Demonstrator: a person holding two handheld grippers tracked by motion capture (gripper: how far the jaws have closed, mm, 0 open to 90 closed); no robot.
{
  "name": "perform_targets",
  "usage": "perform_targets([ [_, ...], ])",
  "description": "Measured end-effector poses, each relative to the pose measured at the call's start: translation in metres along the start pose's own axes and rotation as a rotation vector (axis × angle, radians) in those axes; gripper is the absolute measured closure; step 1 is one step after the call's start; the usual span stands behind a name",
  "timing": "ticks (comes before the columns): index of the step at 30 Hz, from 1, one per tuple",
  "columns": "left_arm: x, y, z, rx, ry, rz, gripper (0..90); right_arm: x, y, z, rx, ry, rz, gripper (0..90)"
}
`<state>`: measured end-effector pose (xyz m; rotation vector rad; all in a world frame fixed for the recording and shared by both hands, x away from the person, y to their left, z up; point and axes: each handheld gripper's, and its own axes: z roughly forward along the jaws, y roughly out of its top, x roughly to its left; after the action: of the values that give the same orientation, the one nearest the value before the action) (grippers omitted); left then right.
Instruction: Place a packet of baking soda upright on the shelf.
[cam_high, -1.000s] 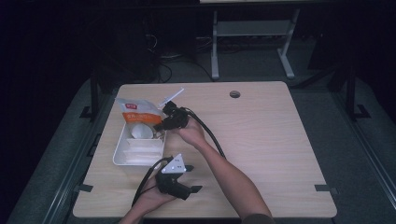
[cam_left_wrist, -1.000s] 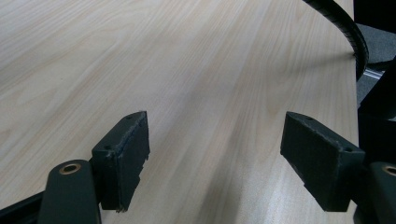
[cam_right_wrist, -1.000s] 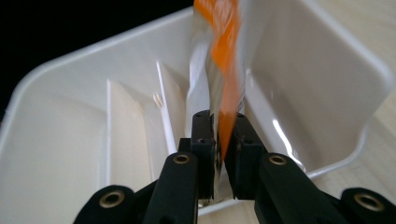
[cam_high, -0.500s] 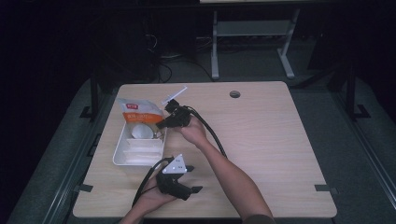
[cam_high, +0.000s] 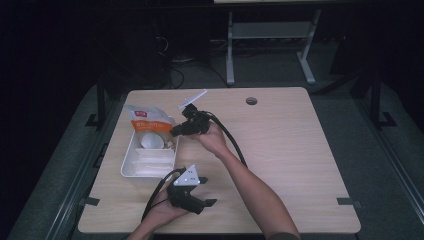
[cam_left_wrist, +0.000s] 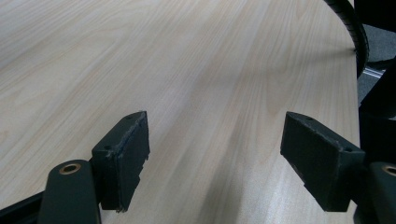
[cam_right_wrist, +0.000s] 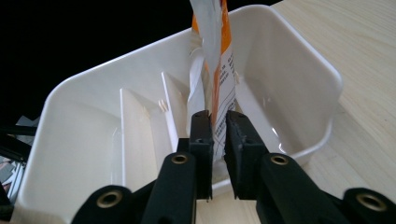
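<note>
An orange and white bag stands in the far end of a white divided tray on the left of the table. My right gripper reaches to the tray's right rim. In the right gripper view the bag's edge runs between the jaws of the right gripper. Those jaws have just been opening, and a narrow gap now shows beside the bag. The tray's thin dividers lie behind it. My left gripper rests near the table's front edge. Its jaws stand wide with only bare wood between them.
A white rounded item lies in the tray below the bag. A black cable trails from the right gripper along the forearm. A round cable hole sits at the table's far edge. Bare wood spreads to the right.
The right hand has barely shifted at the tray's rim. The bag still stands in the tray, and the left gripper has stayed put.
</note>
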<state>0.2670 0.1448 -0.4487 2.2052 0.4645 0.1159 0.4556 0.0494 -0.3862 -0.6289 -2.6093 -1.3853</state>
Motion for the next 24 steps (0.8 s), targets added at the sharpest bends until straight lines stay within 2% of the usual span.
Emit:
perform_targets([
  [10,0.000,0.000,0.001,0.001,0.000,-0.002,23.5,-0.004,-0.009,-0.026,-0.014,0.002,0.014,74.3],
  [11,0.000,0.000,0.001,0.001,0.001,-0.002,23.4,-0.004,-0.011,-0.033,-0.017,-0.006,0.018,72.7],
  [18,0.000,0.000,0.001,0.001,0.003,-0.005,23.4,-0.008,-0.020,-0.052,-0.036,-0.022,0.028,68.7],
  [24,0.001,0.000,0.002,-0.001,0.002,-0.005,23.4,-0.009,-0.027,-0.067,-0.047,-0.022,0.048,63.7],
])
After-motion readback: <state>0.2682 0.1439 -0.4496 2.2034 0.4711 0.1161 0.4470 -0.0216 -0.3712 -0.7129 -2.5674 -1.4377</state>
